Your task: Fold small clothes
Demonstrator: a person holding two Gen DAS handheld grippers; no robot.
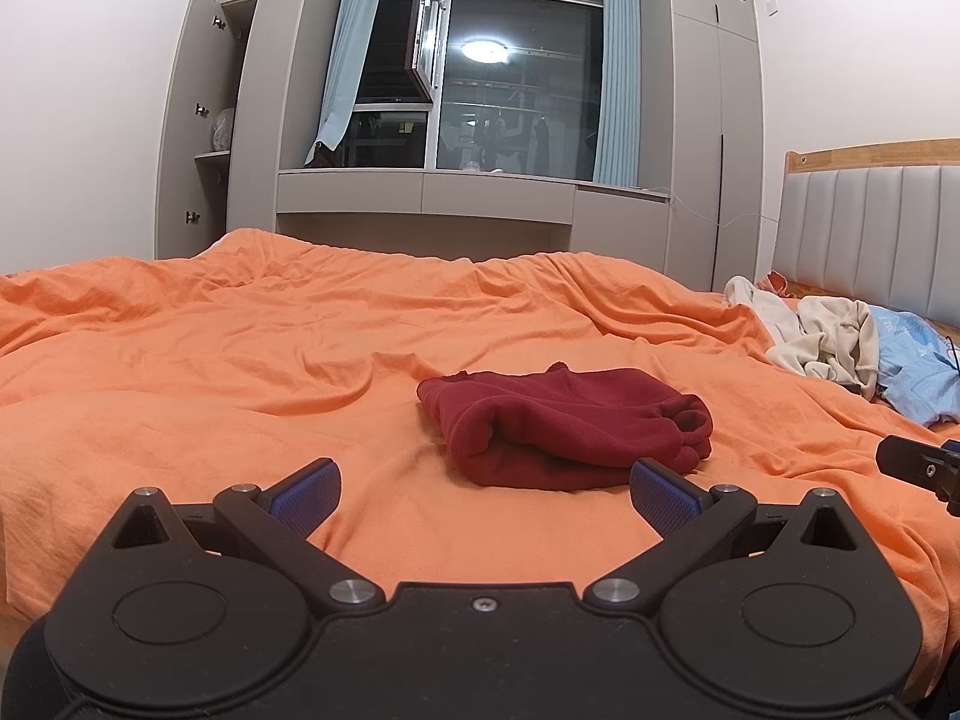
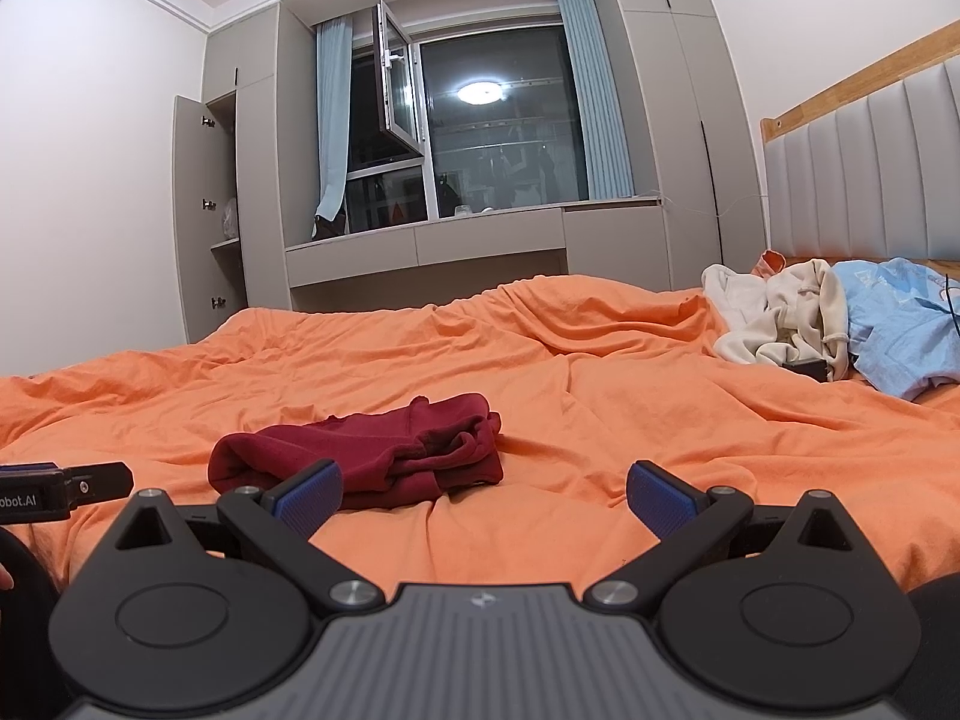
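Note:
A dark red garment point(image 1: 564, 426) lies folded into a thick bundle on the orange bedspread point(image 1: 240, 360). My left gripper point(image 1: 483, 495) is open and empty, just short of the bundle's near edge. In the right wrist view the red garment point(image 2: 366, 450) lies ahead to the left. My right gripper point(image 2: 483, 495) is open and empty over bare bedspread point(image 2: 600, 420), to the right of the bundle. Each gripper's tip shows at the edge of the other's view.
A heap of cream clothes point(image 2: 780, 312) and a light blue garment point(image 2: 900, 318) lies at the right by the padded headboard point(image 2: 858, 192). Grey cabinets point(image 1: 480, 198) and a window stand beyond the bed's far edge.

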